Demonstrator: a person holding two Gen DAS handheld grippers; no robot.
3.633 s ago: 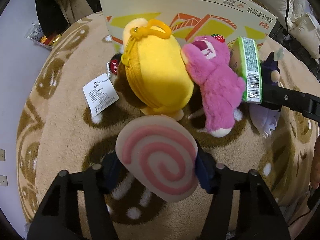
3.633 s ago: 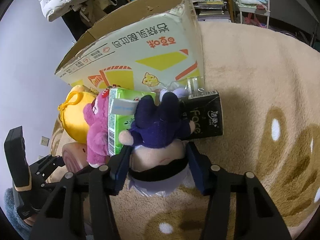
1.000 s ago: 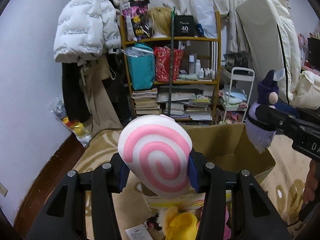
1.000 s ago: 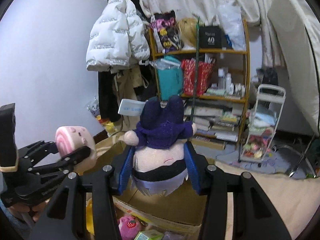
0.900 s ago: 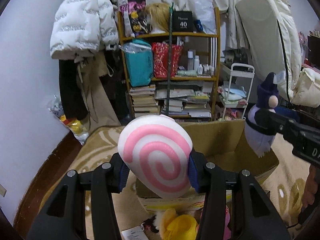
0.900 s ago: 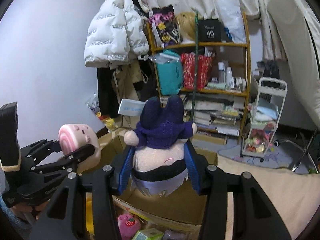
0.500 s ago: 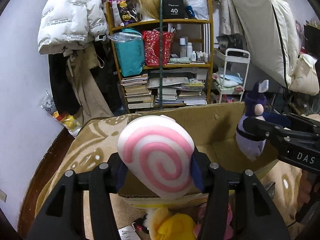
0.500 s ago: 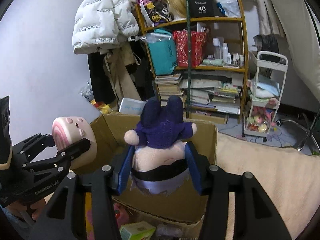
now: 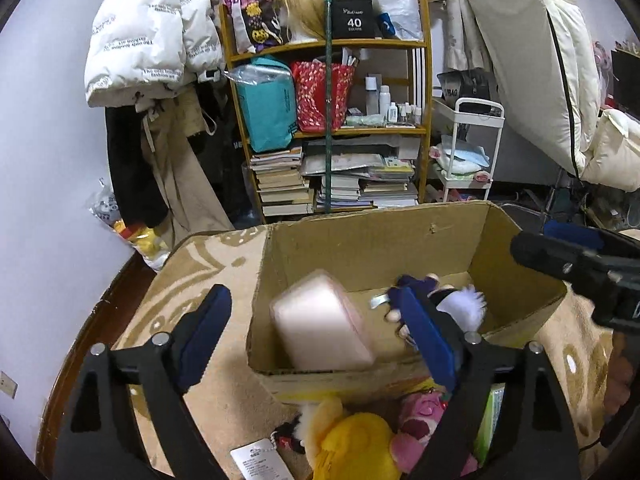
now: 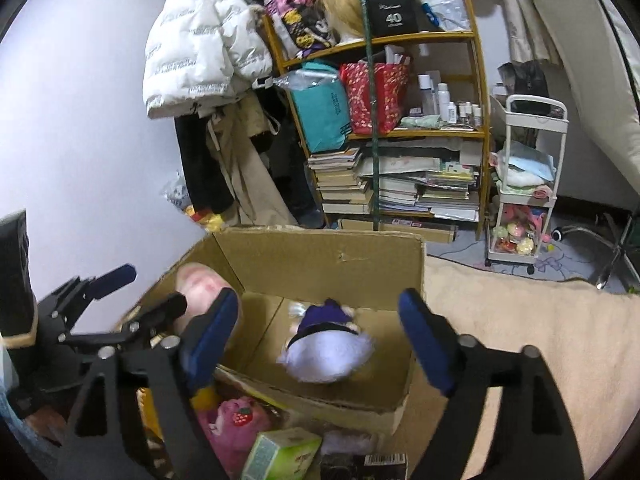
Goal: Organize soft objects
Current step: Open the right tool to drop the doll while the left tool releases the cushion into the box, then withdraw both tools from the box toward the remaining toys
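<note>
Release step, both toys dropping into the cardboard box (image 9: 516,240). Left tongs (image 9: 320,336) have just been opening and now stand wide apart; the pink swirl plush (image 9: 324,320) is between them but clear of both pads, blurred, falling at the box's near-left corner. Right tongs (image 10: 320,336) likewise have just been opening and stand wide, nothing pressed; the purple doll (image 10: 326,344) is below and ahead of them, inside the box, blurred too, near the floor of it.

Doing it well, as a judgement: keep both tongs wide and over the opening until the toys settle, no re-closing. The swirl plush is close to the near wall, so it could clip the rim and tip out onto the rug (image 9: 224,396); holding the left side a bit further in over the box would be safer. Pull back upward, not sideways, so pads don't snag the cardboard edge.

Still left outside, in front of the box: yellow plush (image 9: 356,444), pink bear (image 10: 234,420). The green carton (image 10: 280,460) and a dark pack (image 10: 368,466) lie there as well; probably not soft, leave them.
</note>
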